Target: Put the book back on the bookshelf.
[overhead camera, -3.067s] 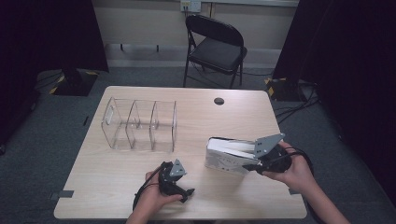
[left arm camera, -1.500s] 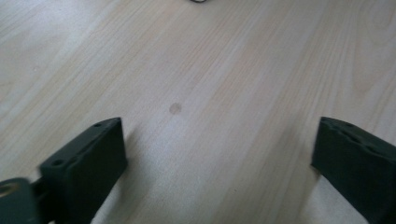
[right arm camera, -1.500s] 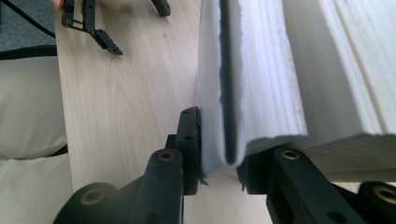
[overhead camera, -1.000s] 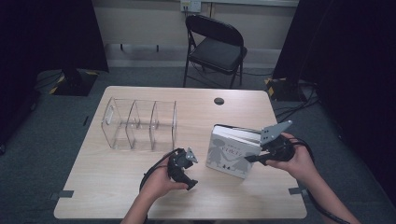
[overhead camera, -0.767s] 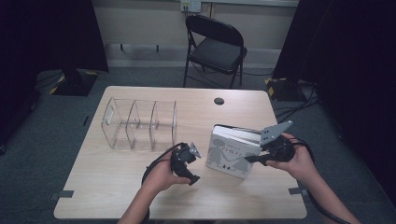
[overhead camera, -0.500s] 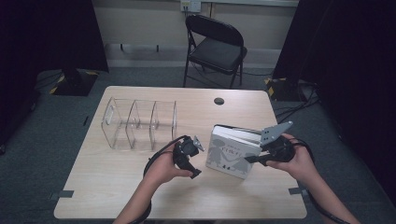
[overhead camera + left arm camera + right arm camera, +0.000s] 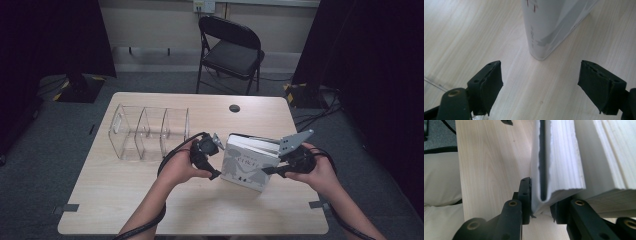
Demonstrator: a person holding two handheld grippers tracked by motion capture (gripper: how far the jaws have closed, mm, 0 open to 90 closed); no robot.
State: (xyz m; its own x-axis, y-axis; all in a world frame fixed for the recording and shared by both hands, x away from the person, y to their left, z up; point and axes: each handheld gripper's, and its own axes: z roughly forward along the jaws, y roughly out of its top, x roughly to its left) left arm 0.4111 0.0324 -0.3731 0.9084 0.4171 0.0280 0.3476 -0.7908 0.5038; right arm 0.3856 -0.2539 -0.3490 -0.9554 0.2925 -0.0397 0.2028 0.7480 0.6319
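Note:
A white book [image 7: 247, 162] stands tilted on its lower edge at the table's right middle. My right gripper [image 7: 267, 170] is shut on its right side; in the right gripper view the jaws [image 7: 541, 200] pinch the cover and a wad of pages [image 7: 559, 157]. My left gripper [image 7: 217, 157] hovers just left of the book, open and apart from it. In the left gripper view the book's rounded corner [image 7: 549, 25] rests on the wood ahead of the spread pads [image 7: 486, 85], and my left gripper [image 7: 540, 87] has nothing between its jaws.
A clear plastic organizer [image 7: 150, 132] with three compartments stands at the table's left back. A black round grommet [image 7: 234, 108] sits near the far edge. A folding chair [image 7: 232, 50] stands behind the wooden table [image 7: 150, 200]. Cables trail from both grippers.
My left gripper has risen and moved right, from the table's front middle up to the book's left side. The right gripper earlier tipped the book up and now holds it still.

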